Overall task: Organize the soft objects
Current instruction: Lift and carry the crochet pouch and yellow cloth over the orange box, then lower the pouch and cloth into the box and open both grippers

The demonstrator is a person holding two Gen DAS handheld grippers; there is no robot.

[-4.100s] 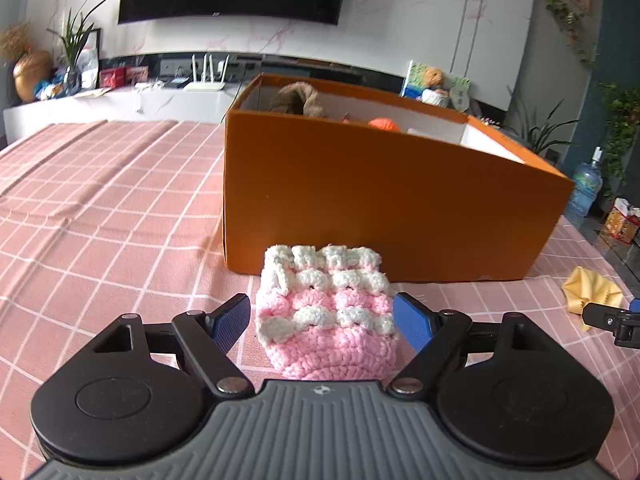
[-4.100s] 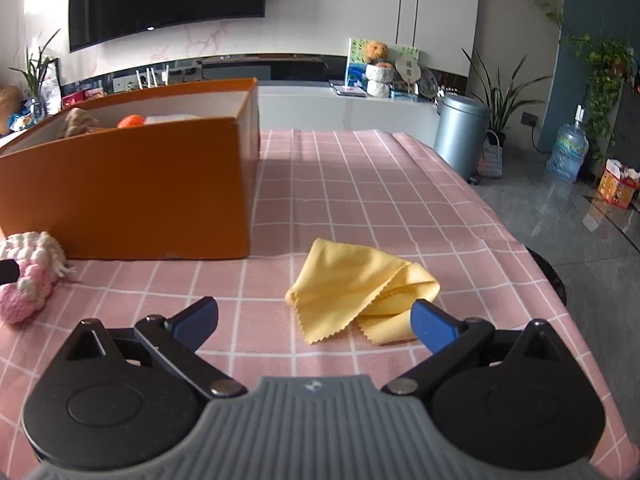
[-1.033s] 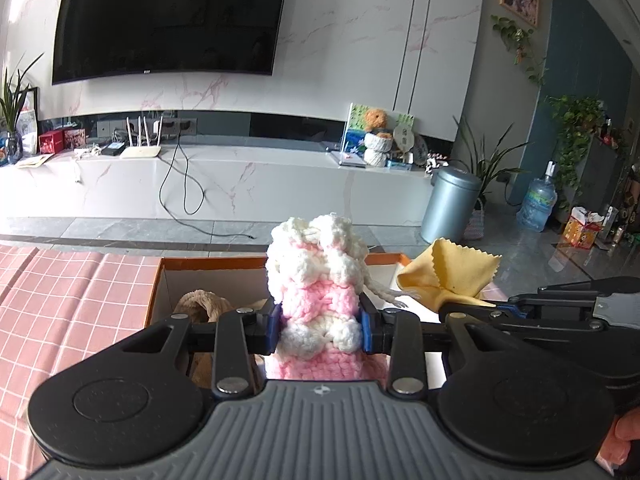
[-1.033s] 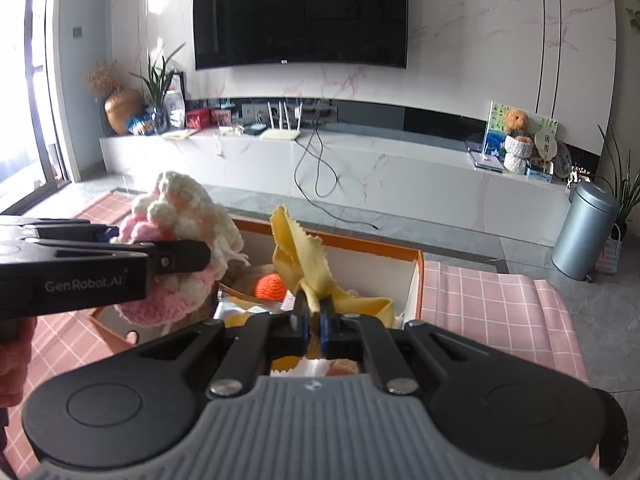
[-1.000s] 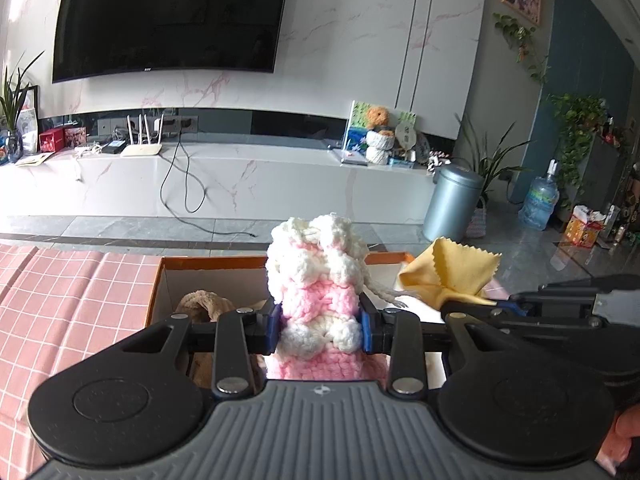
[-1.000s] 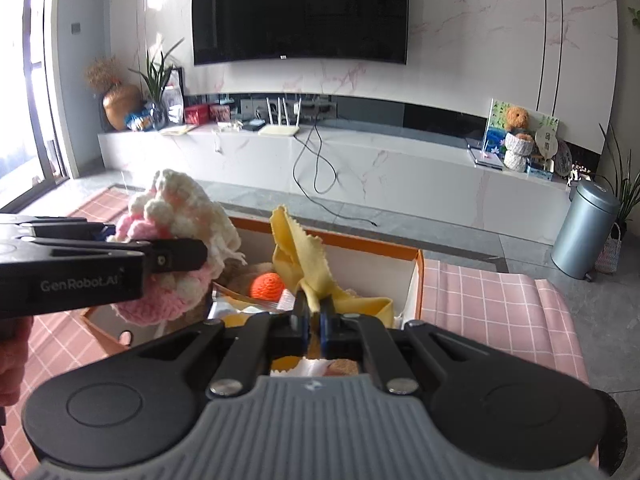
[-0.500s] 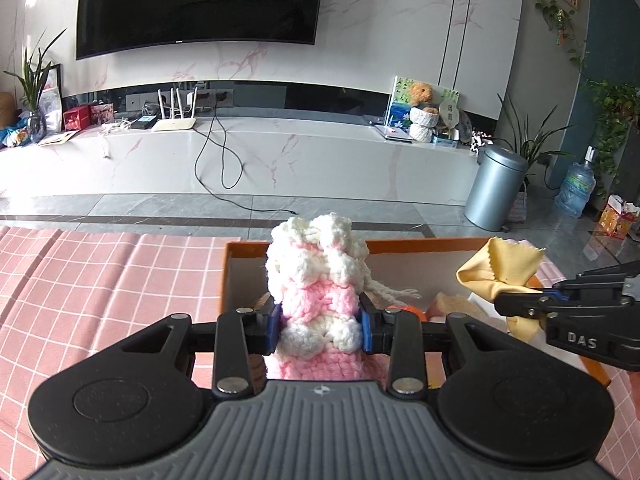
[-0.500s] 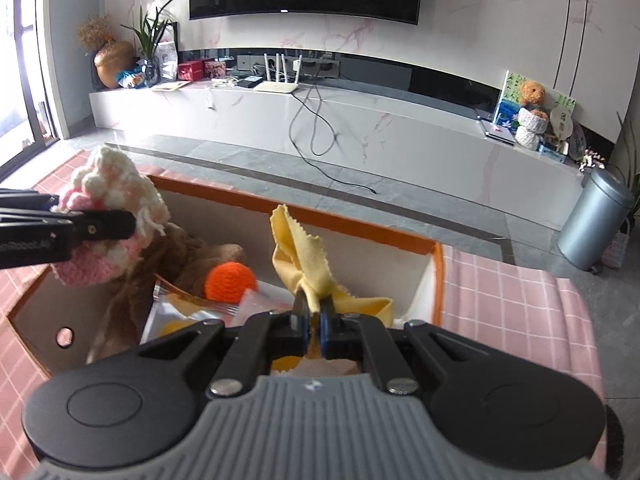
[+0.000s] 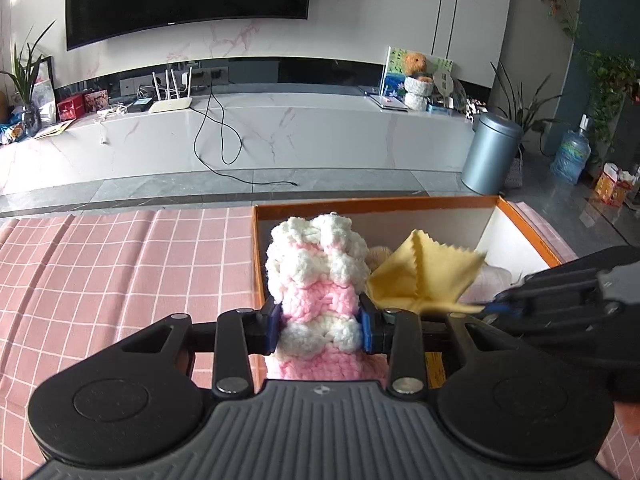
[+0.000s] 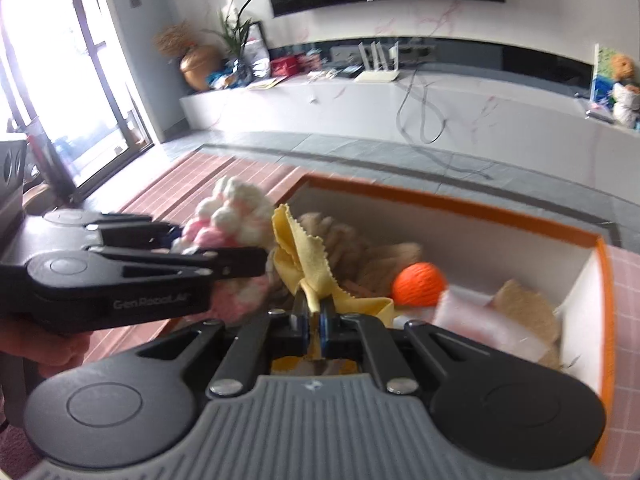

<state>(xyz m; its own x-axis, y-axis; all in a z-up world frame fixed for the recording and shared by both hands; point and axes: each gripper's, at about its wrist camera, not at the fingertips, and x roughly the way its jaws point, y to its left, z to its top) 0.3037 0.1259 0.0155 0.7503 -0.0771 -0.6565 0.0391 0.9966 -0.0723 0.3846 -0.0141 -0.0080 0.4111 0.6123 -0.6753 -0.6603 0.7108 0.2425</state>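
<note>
My left gripper [image 9: 320, 326] is shut on a pink and white crocheted piece [image 9: 318, 276] and holds it over the left end of the open orange box [image 9: 376, 204]. My right gripper [image 10: 315, 330] is shut on a yellow cloth [image 10: 306, 260], also over the box [image 10: 448, 202]. In the left wrist view the yellow cloth [image 9: 424, 276] sits just right of the crocheted piece, almost touching it. In the right wrist view the left gripper [image 10: 224, 262] and the crocheted piece [image 10: 230, 216] are at the left, close to the cloth.
Inside the box lie a brown plush toy [image 10: 352, 248], an orange yarn ball [image 10: 419, 284], a pale packet [image 10: 476, 316] and a tan item [image 10: 524, 304]. The pink checked tablecloth [image 9: 112, 264] spreads to the left. A white TV bench [image 9: 240, 136] and a grey bin [image 9: 494, 154] stand beyond.
Both grippers have tipped down and moved lower over the box. The right gripper has swung left, bringing the yellow cloth close beside the crocheted piece. Both grips are unchanged.
</note>
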